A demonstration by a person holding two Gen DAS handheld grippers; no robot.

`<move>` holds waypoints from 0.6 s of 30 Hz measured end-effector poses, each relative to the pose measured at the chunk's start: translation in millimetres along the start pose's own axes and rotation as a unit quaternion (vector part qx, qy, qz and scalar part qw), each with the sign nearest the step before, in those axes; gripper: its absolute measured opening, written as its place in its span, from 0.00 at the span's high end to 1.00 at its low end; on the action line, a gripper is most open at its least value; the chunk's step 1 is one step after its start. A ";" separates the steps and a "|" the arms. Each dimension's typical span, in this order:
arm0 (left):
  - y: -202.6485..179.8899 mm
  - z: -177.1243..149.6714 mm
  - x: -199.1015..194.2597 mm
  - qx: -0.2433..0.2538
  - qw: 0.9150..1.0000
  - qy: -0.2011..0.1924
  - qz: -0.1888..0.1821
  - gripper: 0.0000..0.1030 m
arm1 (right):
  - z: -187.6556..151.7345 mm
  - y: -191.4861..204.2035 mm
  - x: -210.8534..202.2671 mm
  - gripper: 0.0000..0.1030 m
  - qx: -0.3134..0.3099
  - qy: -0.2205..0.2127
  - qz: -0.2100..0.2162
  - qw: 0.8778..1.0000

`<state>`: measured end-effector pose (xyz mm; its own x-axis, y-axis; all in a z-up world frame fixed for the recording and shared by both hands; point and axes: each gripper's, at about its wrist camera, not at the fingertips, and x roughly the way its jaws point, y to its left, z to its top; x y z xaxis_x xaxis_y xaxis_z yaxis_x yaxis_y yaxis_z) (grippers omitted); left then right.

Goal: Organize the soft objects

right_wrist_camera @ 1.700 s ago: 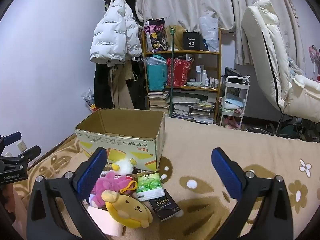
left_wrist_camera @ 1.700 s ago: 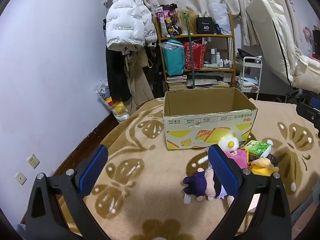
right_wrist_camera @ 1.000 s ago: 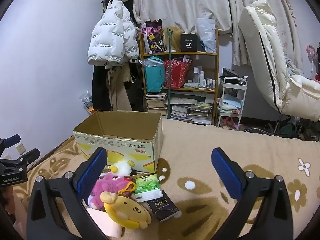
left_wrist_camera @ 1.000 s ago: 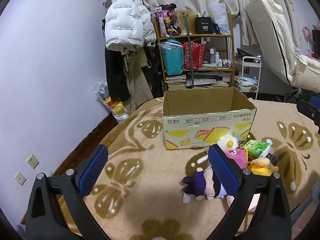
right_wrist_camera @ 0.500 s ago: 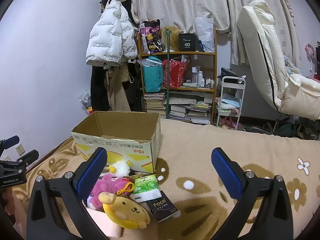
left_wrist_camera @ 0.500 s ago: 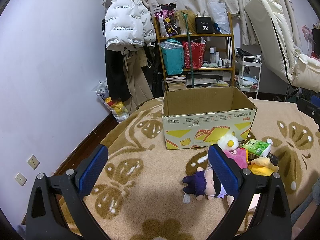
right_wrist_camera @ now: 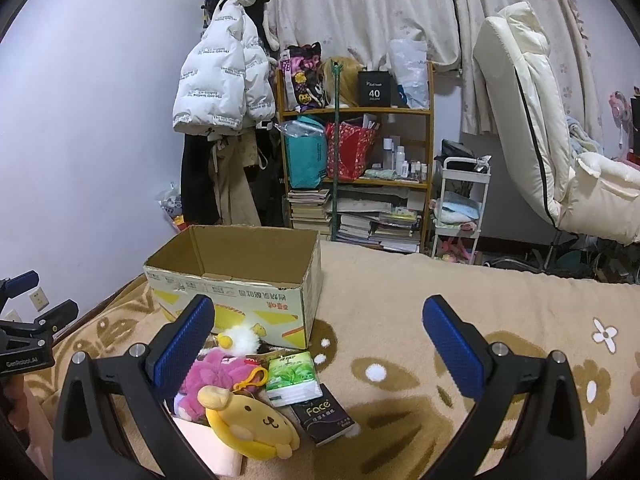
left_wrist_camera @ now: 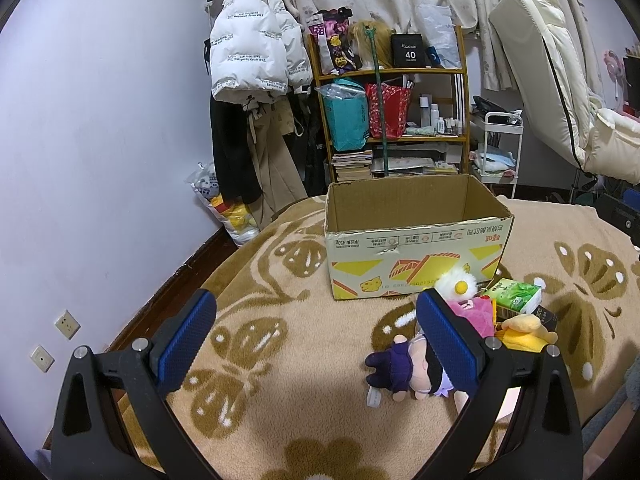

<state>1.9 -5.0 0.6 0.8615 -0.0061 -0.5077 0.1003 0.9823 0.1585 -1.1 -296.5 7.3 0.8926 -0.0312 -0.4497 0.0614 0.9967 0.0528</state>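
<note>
An open cardboard box [left_wrist_camera: 416, 240] stands on the patterned blanket; it also shows in the right wrist view [right_wrist_camera: 240, 280]. In front of it lies a pile of soft toys: a purple-clad doll [left_wrist_camera: 404, 364], a pink plush [right_wrist_camera: 216, 376], a yellow dog plush [right_wrist_camera: 252, 424] and a white fluffy egg toy [right_wrist_camera: 240, 338]. A green tissue pack [right_wrist_camera: 292, 376] and a black Face pack [right_wrist_camera: 324, 416] lie beside them. My left gripper [left_wrist_camera: 316, 336] is open and empty, held above the blanket left of the doll. My right gripper [right_wrist_camera: 320, 344] is open and empty above the pile.
A wooden shelf [right_wrist_camera: 356, 172] full of books, bags and bottles stands behind the box. A white jacket [right_wrist_camera: 220, 88] hangs at the left wall. A white trolley [right_wrist_camera: 460, 208] and a cream recliner [right_wrist_camera: 560, 152] are at the right.
Both grippers stay open. The right wrist view has shifted slightly, so the box and toys sit a little further left and lower. The left view is almost unchanged.
</note>
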 end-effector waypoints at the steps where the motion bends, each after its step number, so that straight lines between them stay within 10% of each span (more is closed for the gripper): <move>1: -0.1 -0.1 0.1 0.001 1.000 0.000 0.000 0.04 | -0.1 -0.2 -0.3 0.00 -0.001 0.000 0.000 1.000; 18: 3.4 -1.9 0.2 0.001 1.000 0.001 0.000 0.04 | 0.9 4.0 -2.9 0.00 -0.002 -0.002 0.001 1.000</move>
<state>1.4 -1.3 -0.6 0.8606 -0.0050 -0.5093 0.1004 0.9820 0.1600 -3.0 -292.5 9.6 0.8949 -0.0300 -0.4452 0.0582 0.9971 0.0499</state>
